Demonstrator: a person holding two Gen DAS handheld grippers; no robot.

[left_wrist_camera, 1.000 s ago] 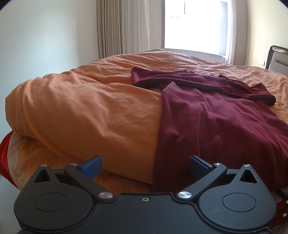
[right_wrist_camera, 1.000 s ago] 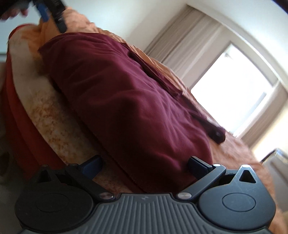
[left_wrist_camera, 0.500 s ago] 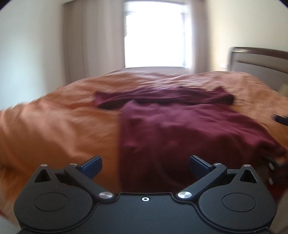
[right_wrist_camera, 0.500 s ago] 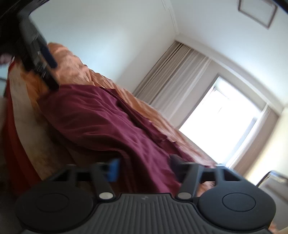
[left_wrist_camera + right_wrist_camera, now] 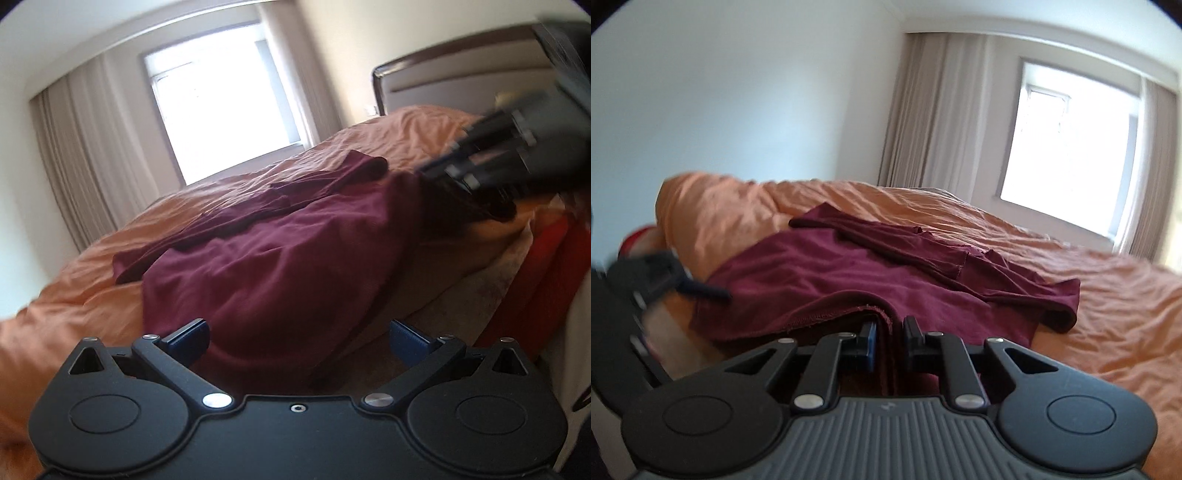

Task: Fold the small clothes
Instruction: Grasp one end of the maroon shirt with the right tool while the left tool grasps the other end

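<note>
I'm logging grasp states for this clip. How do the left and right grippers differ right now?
The left gripper has its jaws spread wide with nothing between them; the right gripper is closed on the hem of the maroon garment. The left hangs short of the garment's near edge; the right already touches it, fabric bunched between its fingers. Both have blue finger pads and point across the orange duvet.

R gripper (image 5: 889, 338) clamps maroon shirt (image 5: 849, 280) hem on orange duvet (image 5: 997, 221).

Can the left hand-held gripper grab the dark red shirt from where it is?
Probably yes. The left hand-held gripper is open, and the dark red shirt lies right in front of it on the orange blanket, with nothing between them.
</note>
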